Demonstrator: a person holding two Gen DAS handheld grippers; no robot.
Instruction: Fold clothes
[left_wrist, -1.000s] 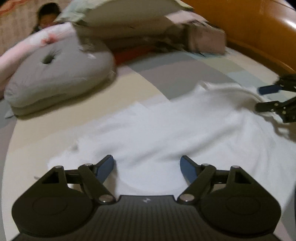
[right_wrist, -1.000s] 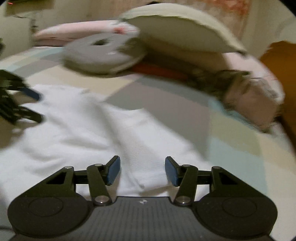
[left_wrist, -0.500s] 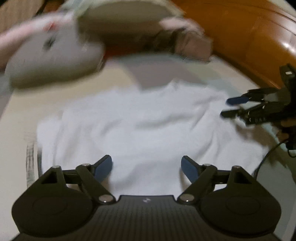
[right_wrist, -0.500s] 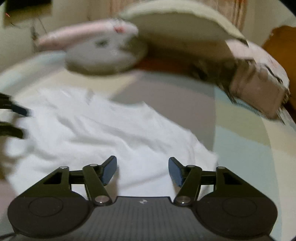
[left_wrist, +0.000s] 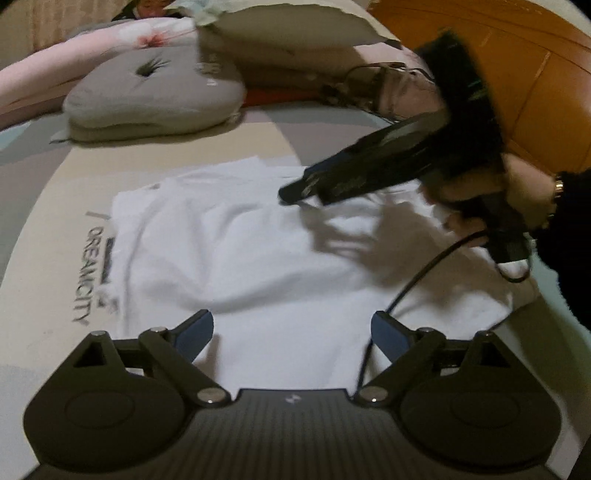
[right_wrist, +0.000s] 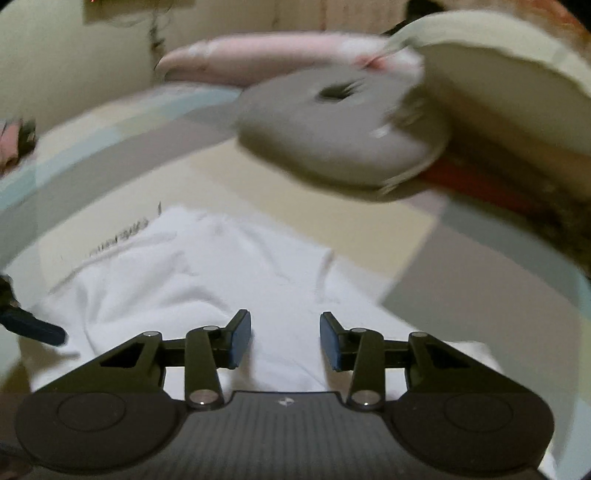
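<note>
I hold my left gripper (left_wrist: 291, 330) low over the near edge of a white shirt (left_wrist: 258, 251), and its jaws stand wide apart with nothing between them; only white cloth shows in the gap. The shirt lies spread and rumpled on the bed (left_wrist: 44, 229), whose cover is made of cream, grey and pale blue blocks. Dark printed lettering (left_wrist: 88, 273) runs along the cream block just beside the shirt's left edge.

My right gripper (left_wrist: 291, 192) shows in the left wrist view, reaching in from the right over the far half of the shirt. It is blurred there, so from that side I cannot tell how its jaws stand. A hand (left_wrist: 517, 188) grips its handle, and a dark cable (left_wrist: 417, 277) trails from it across the cloth toward the near edge. Its shadow falls on the shirt below it.

In the right wrist view, the same right gripper (right_wrist: 285, 339) has its jaws parted, empty, with the blue pads clear of each other above the white shirt (right_wrist: 207, 280). The blue tip of my left gripper (right_wrist: 33, 328) pokes in at the far left edge, near the shirt's border.

Beyond the shirt, at the far side of the bed, a grey round cushion (left_wrist: 155, 96) with a dimple in its middle rests against a pink pillow (left_wrist: 74, 62) on its left and a beige pillow (left_wrist: 288, 40) on its right. An orange wooden headboard (left_wrist: 535, 74) rises at the far right.
</note>
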